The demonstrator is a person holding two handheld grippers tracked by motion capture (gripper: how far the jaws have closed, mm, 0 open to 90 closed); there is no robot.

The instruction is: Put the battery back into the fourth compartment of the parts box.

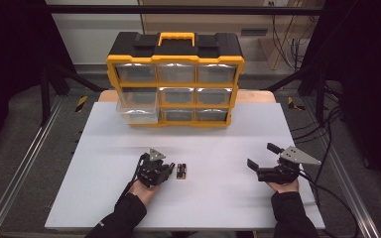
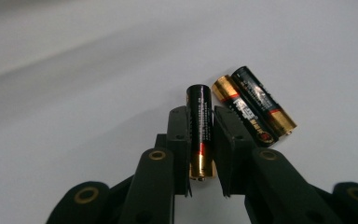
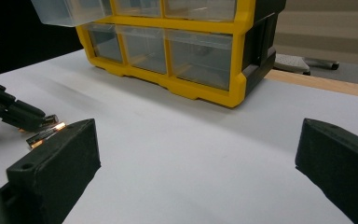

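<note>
In the left gripper view my left gripper is shut on a black and gold AA battery, held lengthwise between the jaws. Whether it is off the table I cannot tell. Two more batteries lie side by side on the white tabletop just right of it. From above, the left gripper sits low at centre left, with the loose batteries beside its tip. My right gripper rests to the right, open, nothing between its jaws. In its own view the right gripper faces the batteries.
A yellow and black drawer organizer stands at the back of the white table. Its middle-left clear drawer is pulled out. The organizer is also seen ahead of the right gripper. Cables trail off the table's right side.
</note>
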